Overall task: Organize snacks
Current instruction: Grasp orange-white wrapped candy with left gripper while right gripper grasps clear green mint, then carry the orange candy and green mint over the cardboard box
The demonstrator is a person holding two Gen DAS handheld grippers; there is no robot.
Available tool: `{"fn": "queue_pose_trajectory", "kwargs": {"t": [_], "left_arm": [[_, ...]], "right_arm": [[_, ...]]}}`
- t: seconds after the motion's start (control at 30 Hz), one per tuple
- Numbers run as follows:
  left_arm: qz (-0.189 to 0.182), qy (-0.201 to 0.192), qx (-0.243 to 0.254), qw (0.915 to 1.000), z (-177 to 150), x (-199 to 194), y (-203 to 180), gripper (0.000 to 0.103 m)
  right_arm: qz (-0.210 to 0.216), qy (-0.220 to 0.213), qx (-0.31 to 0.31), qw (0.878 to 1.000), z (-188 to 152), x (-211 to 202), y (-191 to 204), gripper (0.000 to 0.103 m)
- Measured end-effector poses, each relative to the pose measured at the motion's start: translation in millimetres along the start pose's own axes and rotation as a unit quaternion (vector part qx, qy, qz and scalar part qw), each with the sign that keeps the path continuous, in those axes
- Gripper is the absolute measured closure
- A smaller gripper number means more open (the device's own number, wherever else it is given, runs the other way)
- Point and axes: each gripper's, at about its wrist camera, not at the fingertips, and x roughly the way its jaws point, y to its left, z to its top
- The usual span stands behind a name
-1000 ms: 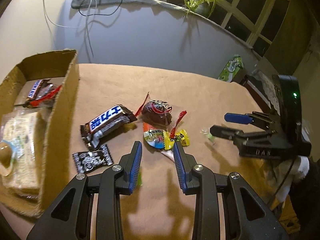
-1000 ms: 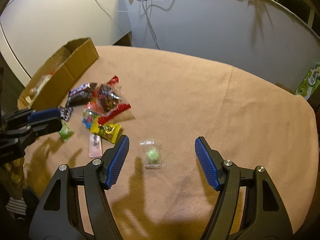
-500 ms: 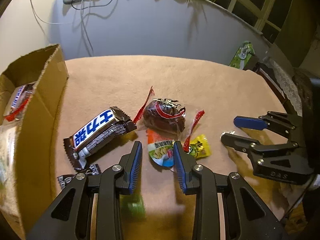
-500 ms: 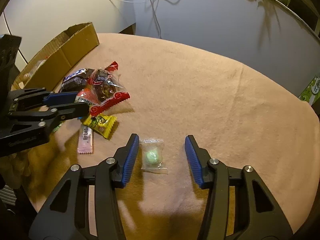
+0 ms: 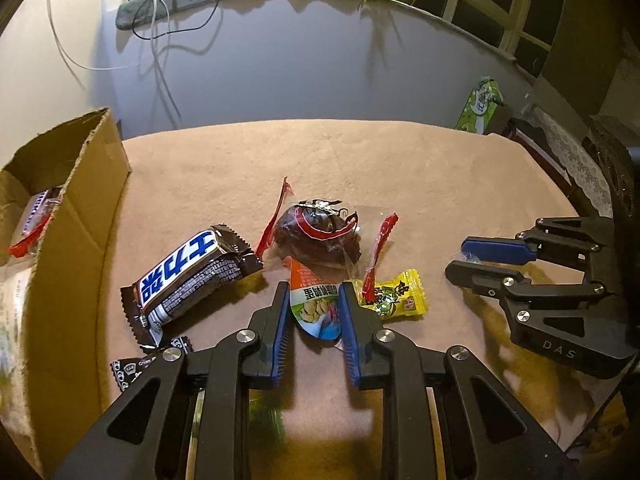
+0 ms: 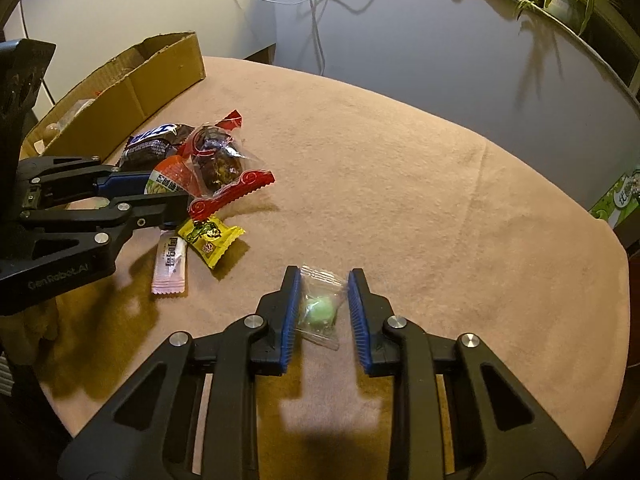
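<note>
The left gripper's blue fingers are closing on an orange-topped snack packet that lies flat on the table; both pads sit against its edges. Left of these fingers a Snickers bar rests beside a cardboard box that already holds some snacks, and a small black candy wrapper lies just below the bar. Beyond the fingertips sits a dark date in clear wrap with red ends; just right of them lies a yellow candy.

The right gripper's fingers are closing around a green candy in a clear wrapper, the pads touching the crinkled wrapper edges. To their left a pink sachet lies on the table.
</note>
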Motion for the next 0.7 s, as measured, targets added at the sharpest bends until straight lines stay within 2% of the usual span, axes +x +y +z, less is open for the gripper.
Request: {"fn": "queue_pose_trajectory", "kwargs": {"t": [0.43, 0.7], "left_arm": [[-0.017, -0.037, -0.01, 0.9991, 0.5, -43.1, 7.7, 0.081], [-0.014, -0.06, -0.023, 0.9978, -2.3, -72.0, 24.2, 0.081]], "right_arm": [[0.013, -0.028, 0.027, 0.999, 0.3, -31.8, -4.3, 0.078], [0.021, -0.051, 0.017, 0.998, 14.8, -55.8, 17.5, 0.078]]}}
